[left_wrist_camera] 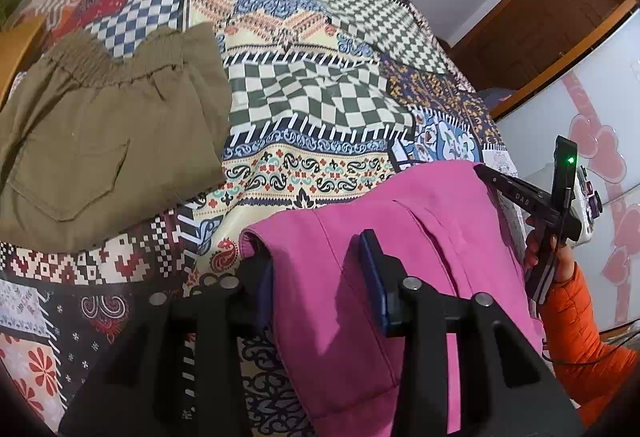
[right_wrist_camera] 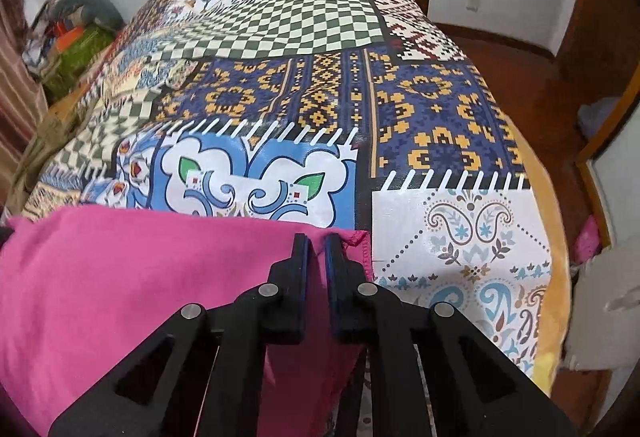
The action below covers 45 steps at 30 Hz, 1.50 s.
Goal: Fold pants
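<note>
Pink pants (left_wrist_camera: 400,237) lie on the near part of a patchwork bedcover (left_wrist_camera: 312,97). My left gripper (left_wrist_camera: 316,249) stands open over their left edge; pink cloth runs across the gap and drapes over the left finger, hiding its tip. In the right wrist view my right gripper (right_wrist_camera: 316,239) is shut on the hem of the pink pants (right_wrist_camera: 140,277), close to their right corner. The left wrist view shows that right gripper (left_wrist_camera: 478,168) at the cloth's far right corner, held by a hand in an orange sleeve (left_wrist_camera: 576,321).
Folded olive-green pants (left_wrist_camera: 108,141) with an elastic waist and a back pocket lie at the left of the bed. A white cabinet with pink hearts (left_wrist_camera: 592,141) stands to the right. The bed's right edge (right_wrist_camera: 540,237) drops to a wooden floor (right_wrist_camera: 540,85). Bundled things (right_wrist_camera: 76,37) sit far left.
</note>
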Tool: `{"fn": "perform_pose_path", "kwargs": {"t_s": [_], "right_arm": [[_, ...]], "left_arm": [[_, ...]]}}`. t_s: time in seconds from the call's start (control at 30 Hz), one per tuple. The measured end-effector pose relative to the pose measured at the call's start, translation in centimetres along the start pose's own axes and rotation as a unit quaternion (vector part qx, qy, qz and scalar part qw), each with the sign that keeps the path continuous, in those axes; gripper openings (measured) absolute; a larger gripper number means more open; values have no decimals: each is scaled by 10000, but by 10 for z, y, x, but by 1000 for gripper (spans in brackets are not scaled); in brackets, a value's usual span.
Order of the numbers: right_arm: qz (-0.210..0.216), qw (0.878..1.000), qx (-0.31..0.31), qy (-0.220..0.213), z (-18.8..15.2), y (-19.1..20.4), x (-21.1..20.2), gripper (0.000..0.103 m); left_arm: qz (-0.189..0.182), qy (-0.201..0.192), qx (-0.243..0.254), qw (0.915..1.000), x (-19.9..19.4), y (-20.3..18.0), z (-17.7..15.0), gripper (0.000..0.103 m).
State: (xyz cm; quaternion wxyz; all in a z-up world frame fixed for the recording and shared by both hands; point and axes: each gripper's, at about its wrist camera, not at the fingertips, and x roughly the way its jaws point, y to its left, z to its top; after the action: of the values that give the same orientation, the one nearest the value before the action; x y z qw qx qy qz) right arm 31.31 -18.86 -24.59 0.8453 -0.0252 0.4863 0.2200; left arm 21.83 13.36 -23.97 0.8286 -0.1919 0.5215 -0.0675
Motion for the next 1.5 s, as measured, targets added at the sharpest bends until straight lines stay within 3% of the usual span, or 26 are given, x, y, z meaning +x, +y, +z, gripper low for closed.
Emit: {"fn": "perform_pose_path", "kwargs": {"t_s": [0.07,0.13,0.4,0.43,0.57,0.87,0.93,0.97,1.0,1.17,1.33,1.37,1.43,1.5], "right_arm": [[29,10000,-57,-69,-3,2,-2,4],[57,9998,-142,-124,-5,5,-4,4],[-70,9998,-117,-162,-7,1,-18,5],[-83,9999,-120,-66,-7,0,-17,6],[-139,9998,-133,-76,-6,-3,-17,32],[-141,9996,-209,-108,0,-3,0,34],[-190,9994,-281,-105,1,0,5,32],[-189,9993,-306,-125,1,1,6,24],[-173,9993,-299,-135,1,2,7,7],[-122,9993,-279,-211,0,5,3,5],[-388,9975,-281,-528,-2,6,-9,4],[-389,9974,-250,-556,-2,5,-11,4],[-469,9966,-311,-596,-1,7,-12,4],[-557,9956,-435,-623,0,10,-11,4]], "left_arm": [[90,-98,54,9999,-2,-1,-2,28],[208,-161,92,9996,-4,-2,-2,24],[806,-242,645,9944,-2,-19,-8,23],[834,-221,662,9941,0,-19,-9,23],[777,-189,547,9953,3,-16,-7,23],[667,-138,424,9968,6,-13,-7,23],[633,-110,376,9972,8,-12,-5,23],[611,-92,338,9975,8,-11,-4,23],[576,-72,283,9979,9,-10,-2,23],[375,-58,37,9993,10,-3,4,23],[823,-379,533,9945,3,-19,-4,13],[956,-428,625,9925,2,-22,-6,3],[1256,-528,818,9873,-3,-27,-9,3],[1285,-648,876,9857,-10,-29,-11,3]]}}
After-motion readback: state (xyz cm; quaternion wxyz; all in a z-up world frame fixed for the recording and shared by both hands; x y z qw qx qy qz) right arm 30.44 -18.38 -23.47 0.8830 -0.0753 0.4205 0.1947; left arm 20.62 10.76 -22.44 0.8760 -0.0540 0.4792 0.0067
